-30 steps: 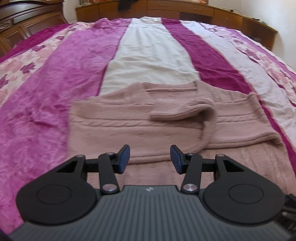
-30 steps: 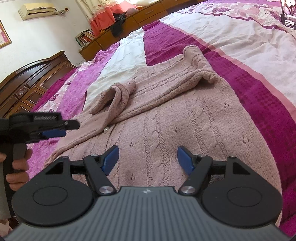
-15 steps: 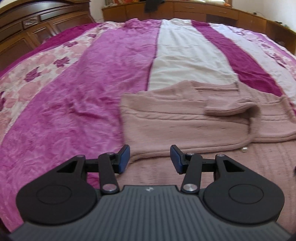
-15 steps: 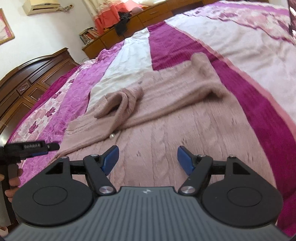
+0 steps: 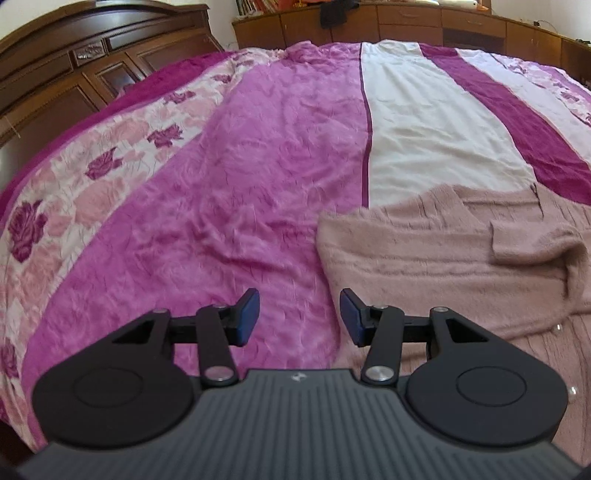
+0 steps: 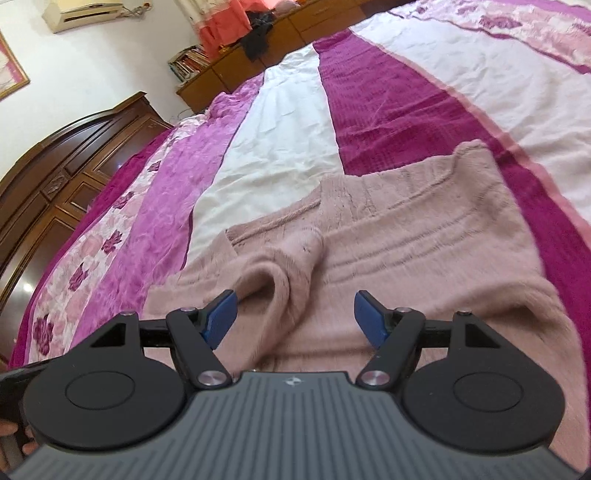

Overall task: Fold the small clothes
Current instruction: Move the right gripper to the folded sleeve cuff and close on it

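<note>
A dusty-pink knitted cardigan [image 5: 443, 254] lies flat on the bed, one sleeve folded across its body with a ribbed cuff [image 5: 524, 243] on top. My left gripper [image 5: 299, 317] is open and empty, just off the cardigan's left edge over the magenta bedspread. In the right wrist view the same cardigan [image 6: 424, 251] fills the middle, and its folded sleeve [image 6: 280, 291] loops up between the fingers. My right gripper [image 6: 295, 319] is open, low over that sleeve, and grips nothing.
The bedspread [image 5: 221, 206] has magenta, white and floral stripes. A dark wooden headboard [image 5: 74, 74] stands on the left and low wooden cabinets [image 5: 443, 22] run along the far wall. A hand [image 6: 14, 435] on the other gripper's handle shows at the lower left.
My left gripper has swung left, from over the cardigan to beyond its left edge. My right gripper has moved forward and lower, closer to the folded sleeve. Both stayed open.
</note>
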Tool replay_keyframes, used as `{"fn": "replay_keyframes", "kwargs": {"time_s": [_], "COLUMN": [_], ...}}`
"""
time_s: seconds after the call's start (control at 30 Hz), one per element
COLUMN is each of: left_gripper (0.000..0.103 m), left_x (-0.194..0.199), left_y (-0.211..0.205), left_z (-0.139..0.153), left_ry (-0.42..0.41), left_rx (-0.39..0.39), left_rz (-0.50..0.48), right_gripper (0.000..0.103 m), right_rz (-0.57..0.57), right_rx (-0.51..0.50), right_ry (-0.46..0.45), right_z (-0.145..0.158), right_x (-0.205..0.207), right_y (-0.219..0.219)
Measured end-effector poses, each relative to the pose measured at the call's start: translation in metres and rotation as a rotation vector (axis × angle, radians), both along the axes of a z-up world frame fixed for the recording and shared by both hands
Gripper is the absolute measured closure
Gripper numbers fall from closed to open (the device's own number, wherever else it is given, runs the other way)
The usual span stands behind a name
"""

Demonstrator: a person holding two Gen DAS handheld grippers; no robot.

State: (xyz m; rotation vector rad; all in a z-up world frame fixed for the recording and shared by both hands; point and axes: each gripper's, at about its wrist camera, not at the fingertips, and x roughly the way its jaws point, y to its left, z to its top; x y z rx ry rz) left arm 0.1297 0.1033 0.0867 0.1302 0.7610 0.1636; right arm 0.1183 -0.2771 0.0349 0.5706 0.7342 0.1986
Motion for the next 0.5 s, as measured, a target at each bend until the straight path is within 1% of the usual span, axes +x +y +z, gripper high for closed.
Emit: {"fn": "replay_keyframes", "kwargs": {"time_s": [0.07,0.17,0.23,0.27,0.33,0.43,0.5], "left_gripper": [0.053,0.053,0.053,0.053,0.053,0.053,0.053], "left_x": [0.006,0.015,0.02,0.022,0.026,0.031,0.034], "left_y": [0.0,-0.005,-0.01,-0.013,-0.018,-0.023,-0.022], "left_z": [-0.001,-0.008,-0.016,-0.021,-0.029,-0.04,-0.047], "left_ry": [-0.008,-0.018,-0.005,-0.002,0.006,0.017,0.029], "left_rx": [-0.006,-0.041,-0.054,-0.055,-0.047,-0.026,-0.022], "left_rz": [-0.008,-0.032,-0.04,-0.046,-0.059,-0.078,-0.072], "right_gripper": [0.027,0.027,0.027,0.027,0.027,0.027,0.027], "right_rz": [-0.005,-0.008,-0.037,-0.048,-0.034,0.024,0.07], "right_rx": [0.001,0.004,-0.041,-0.079,-0.174,-0.264,-0.314], "right_ry": [0.012,0.052,0.062,0.045,-0.017,-0.082,-0.117], "right_z": [-0.005,-0.014,-0.017,-0.015,-0.008,0.002,0.007], "right_x": [0.016,0.038,0.045,0.044,0.038,0.028,0.026], "right_y": [0.004,0.01,0.017,0.022,0.033,0.049,0.06]}}
